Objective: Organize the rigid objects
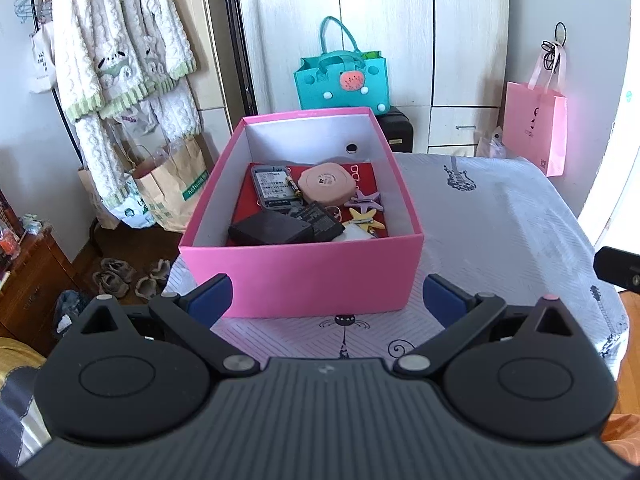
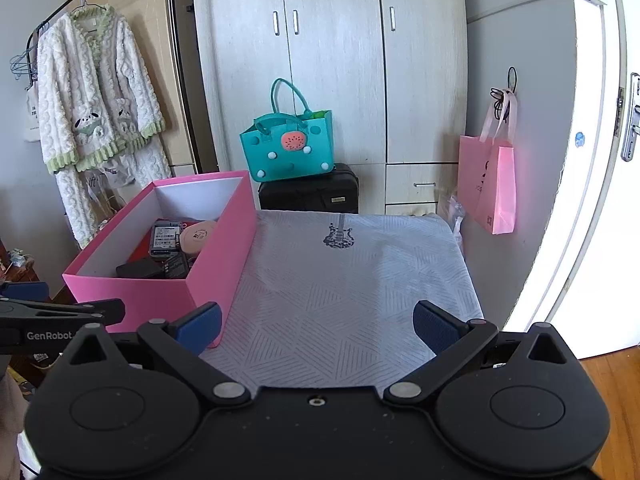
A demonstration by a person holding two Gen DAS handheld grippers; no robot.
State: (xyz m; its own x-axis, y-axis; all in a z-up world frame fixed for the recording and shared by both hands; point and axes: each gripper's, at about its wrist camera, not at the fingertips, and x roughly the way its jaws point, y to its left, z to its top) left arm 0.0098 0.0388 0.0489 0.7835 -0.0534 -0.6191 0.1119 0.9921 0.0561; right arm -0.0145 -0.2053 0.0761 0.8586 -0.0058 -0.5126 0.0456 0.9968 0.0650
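The left gripper (image 1: 326, 300) is released, its blue pads spread wide and holding nothing, just before the near wall of the pink box (image 1: 304, 276). The right gripper (image 2: 316, 326) is also released and empty, over the bare tablecloth (image 2: 352, 280). In the right wrist view the box stands at 10 o'clock, at the left edge of the table, and free cloth runs from 12 to 2 o'clock up to the far edge. Inside the box lie a grey phone (image 1: 274, 188), a round pink case (image 1: 327, 182), a black block (image 1: 270, 232), a black battery (image 1: 320, 222), and star-shaped clips (image 1: 365, 208), crowded together on a red lining.
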